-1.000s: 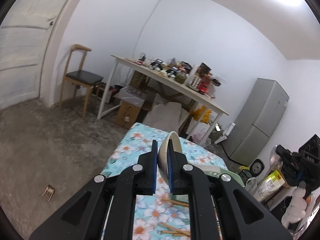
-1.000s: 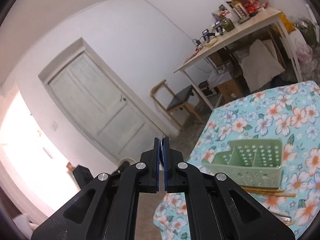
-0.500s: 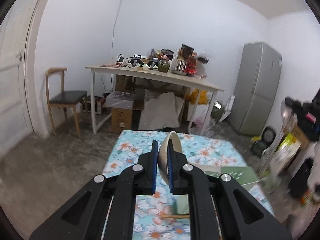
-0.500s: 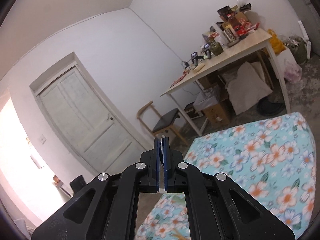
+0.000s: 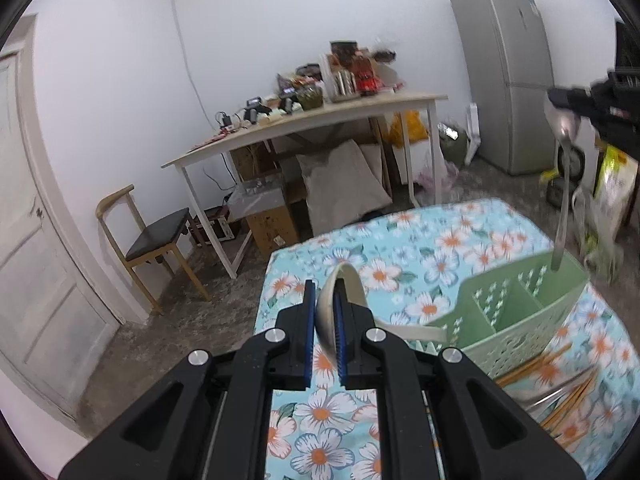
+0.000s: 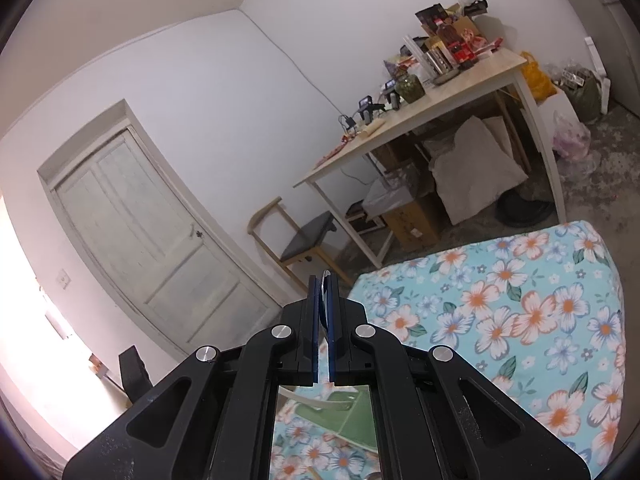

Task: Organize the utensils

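White walls, a cluttered desk (image 5: 304, 128) and a fridge (image 5: 508, 76) stand behind a table under a floral cloth (image 5: 452, 240). At six o'clock in the left wrist view, the left gripper (image 5: 323, 312) is clamped on the bowl of a cream spoon (image 5: 344, 292). A green basket (image 5: 516, 320) sits at four o'clock, chopsticks (image 5: 560, 396) just beside it. At two o'clock the right gripper (image 5: 560, 98) pinches a metal spoon (image 5: 562, 200), handle hanging into the basket's far corner.
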### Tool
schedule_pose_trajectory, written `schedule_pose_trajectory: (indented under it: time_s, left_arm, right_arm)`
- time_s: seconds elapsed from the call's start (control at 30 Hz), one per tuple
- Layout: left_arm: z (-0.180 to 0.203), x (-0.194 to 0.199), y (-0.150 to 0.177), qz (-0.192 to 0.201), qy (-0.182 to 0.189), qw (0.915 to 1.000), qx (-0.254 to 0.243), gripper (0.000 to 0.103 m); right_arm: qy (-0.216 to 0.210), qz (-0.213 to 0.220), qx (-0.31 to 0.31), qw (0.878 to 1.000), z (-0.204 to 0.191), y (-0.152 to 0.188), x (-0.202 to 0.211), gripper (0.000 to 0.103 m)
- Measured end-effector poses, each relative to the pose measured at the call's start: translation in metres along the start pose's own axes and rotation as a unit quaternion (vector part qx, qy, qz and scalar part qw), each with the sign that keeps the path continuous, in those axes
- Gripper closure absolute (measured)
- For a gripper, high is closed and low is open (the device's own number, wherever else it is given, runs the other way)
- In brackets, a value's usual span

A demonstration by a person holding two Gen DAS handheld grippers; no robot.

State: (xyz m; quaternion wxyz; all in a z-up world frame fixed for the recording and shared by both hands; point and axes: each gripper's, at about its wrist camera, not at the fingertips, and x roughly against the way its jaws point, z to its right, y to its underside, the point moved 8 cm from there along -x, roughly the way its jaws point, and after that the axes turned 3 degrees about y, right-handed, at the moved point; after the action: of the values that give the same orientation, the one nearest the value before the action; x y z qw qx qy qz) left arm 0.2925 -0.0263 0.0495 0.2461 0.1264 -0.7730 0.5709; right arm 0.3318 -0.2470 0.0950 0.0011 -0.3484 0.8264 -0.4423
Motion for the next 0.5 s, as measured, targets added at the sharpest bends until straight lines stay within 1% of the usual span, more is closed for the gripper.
schedule_pose_trajectory:
  time_s: [0.1,0.27,0.37,0.43,0.5]
  left_arm:
    - [0.008,-0.013,0.003,-0.014,0.003,0.9999,-0.008,0.095]
    - [0.019,-0.033,0.008,-0.035,0.023,0.9991,-0.001,0.094]
    - [0.024,-0.041,0.012,-0.047,0.047,0.9976,0.021,0.093]
    - [0.024,-0.044,0.015,-0.05,0.071,0.9952,0.045,0.093]
    - [0.025,-0.046,0.016,-0.053,0.088,0.9926,0.065,0.091]
  right_arm:
    - [0.01,-0.012,0.001,1.0,0.008,0.007,-0.008,0.101]
    - [0.021,-0.035,-0.007,0.999,0.023,0.024,-0.022,0.101]
    - [0.038,-0.057,0.002,0.998,0.03,0.041,-0.031,0.101]
    - [0.046,-0.073,0.01,0.996,0.032,0.052,-0.037,0.101]
    - [0.064,-0.087,0.028,0.994,0.035,0.063,-0.041,0.099]
